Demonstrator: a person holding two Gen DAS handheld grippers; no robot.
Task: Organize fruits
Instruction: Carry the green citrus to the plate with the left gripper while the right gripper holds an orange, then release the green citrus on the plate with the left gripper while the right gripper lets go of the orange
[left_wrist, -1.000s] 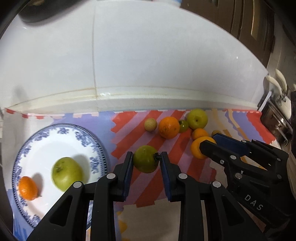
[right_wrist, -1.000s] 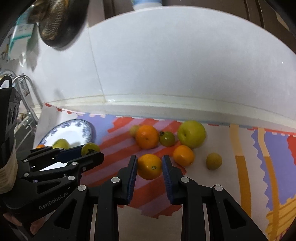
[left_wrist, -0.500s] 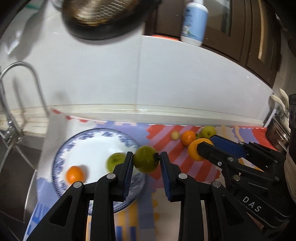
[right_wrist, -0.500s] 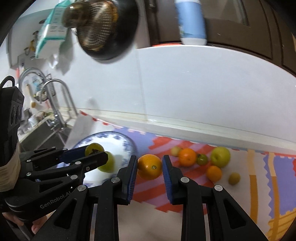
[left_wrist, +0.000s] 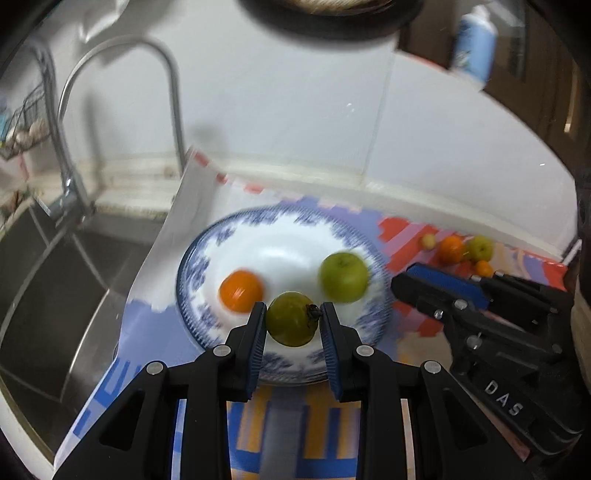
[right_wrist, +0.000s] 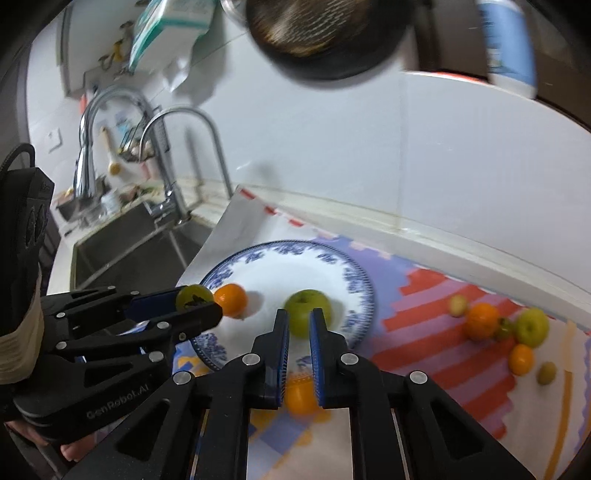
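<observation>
My left gripper (left_wrist: 293, 312) is shut on a green fruit (left_wrist: 290, 325) with a dark stem, held over the near rim of the blue-patterned plate (left_wrist: 207, 251). A small orange (left_wrist: 240, 290) and a green apple (left_wrist: 343, 277) lie on the plate. My right gripper (right_wrist: 297, 317) is closing, its pads nearly together with nothing between them. A blurred orange (right_wrist: 301, 397) shows below its fingers, over the mat near the plate's edge. In the right wrist view the left gripper (right_wrist: 199, 301) and its green fruit (right_wrist: 194, 297) are at the left. Several fruits (right_wrist: 480, 321) lie on the mat to the right.
A steel sink (left_wrist: 55, 295) with a curved faucet (left_wrist: 122, 55) lies left of the plate. The colourful mat (right_wrist: 424, 350) covers the counter up to the white wall. A dark pan (right_wrist: 321, 44) and a blue bottle (right_wrist: 509, 44) are above.
Both grippers swung left from the fruit pile to the plate. The left still holds the green fruit. The orange has left the right gripper's jaws, which have come together.
</observation>
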